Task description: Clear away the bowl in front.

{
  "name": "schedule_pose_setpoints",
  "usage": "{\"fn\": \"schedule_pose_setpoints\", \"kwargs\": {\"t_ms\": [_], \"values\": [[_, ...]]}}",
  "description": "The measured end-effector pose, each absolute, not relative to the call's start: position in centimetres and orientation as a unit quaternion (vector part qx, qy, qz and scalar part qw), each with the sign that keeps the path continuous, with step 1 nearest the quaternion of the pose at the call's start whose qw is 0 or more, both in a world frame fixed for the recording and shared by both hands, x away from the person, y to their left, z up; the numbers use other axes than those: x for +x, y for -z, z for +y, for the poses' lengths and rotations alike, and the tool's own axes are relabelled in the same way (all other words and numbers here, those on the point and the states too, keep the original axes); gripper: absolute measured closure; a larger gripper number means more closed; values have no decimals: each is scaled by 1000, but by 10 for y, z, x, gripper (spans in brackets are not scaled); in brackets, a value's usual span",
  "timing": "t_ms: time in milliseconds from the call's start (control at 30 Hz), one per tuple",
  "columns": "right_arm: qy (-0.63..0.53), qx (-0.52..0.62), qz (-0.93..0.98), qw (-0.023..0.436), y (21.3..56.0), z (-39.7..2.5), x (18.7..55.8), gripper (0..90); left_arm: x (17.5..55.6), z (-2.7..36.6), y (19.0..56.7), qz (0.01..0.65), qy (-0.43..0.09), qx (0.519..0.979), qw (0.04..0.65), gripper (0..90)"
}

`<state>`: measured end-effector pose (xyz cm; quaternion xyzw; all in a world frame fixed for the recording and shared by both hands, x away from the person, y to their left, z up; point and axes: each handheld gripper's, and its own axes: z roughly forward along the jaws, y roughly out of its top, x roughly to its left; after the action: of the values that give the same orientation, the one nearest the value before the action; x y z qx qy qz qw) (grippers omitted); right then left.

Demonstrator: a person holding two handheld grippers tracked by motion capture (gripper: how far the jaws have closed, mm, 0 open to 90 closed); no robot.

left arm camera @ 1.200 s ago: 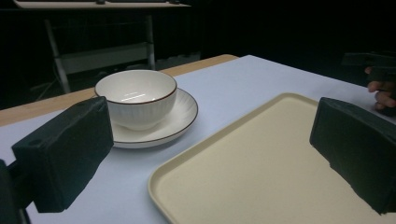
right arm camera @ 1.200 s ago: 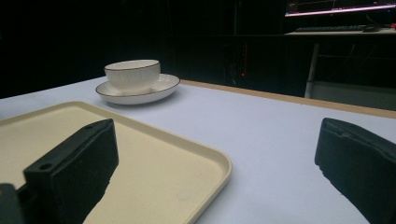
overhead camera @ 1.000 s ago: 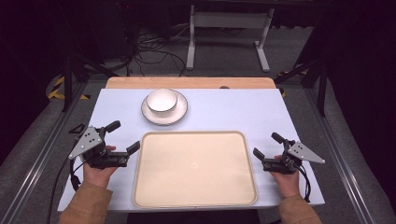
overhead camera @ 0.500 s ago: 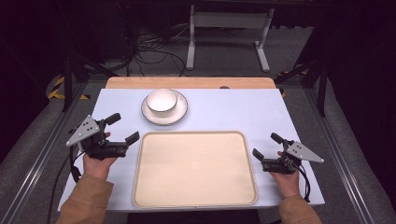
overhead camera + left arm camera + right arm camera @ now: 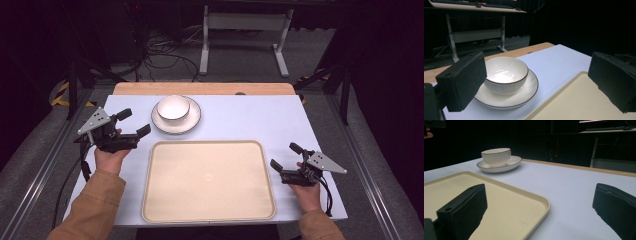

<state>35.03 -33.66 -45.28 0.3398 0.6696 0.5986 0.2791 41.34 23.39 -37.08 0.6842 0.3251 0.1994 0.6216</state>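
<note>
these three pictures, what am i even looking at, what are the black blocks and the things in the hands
A person sits at a table covered in pale blue, holding a two-jaw tool in each hand. The high view looks down from above: the left tool is at the left, the right tool at the right. The other two pictures come from small cameras riding on each tool, so the black blocks at the bottom corners are that tool's own jaws. Both tools are open and hold nothing. On the table lie a cream tray, with nothing on it, and behind it a white bowl standing in a saucer. The left tool points at the bowl, close to it but not touching.
</note>
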Motion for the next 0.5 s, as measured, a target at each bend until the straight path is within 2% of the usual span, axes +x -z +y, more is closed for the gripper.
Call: {"fn": "schedule_pose_setpoints", "kwargs": {"t_ms": [233,500], "values": [[-600,350,666,272,453,-339,352,1,429,224,362,307,-216,709,597,33],[-602,354,663,270,453,-340,352,1,443,215,358,301,-212,712,597,45]]}}
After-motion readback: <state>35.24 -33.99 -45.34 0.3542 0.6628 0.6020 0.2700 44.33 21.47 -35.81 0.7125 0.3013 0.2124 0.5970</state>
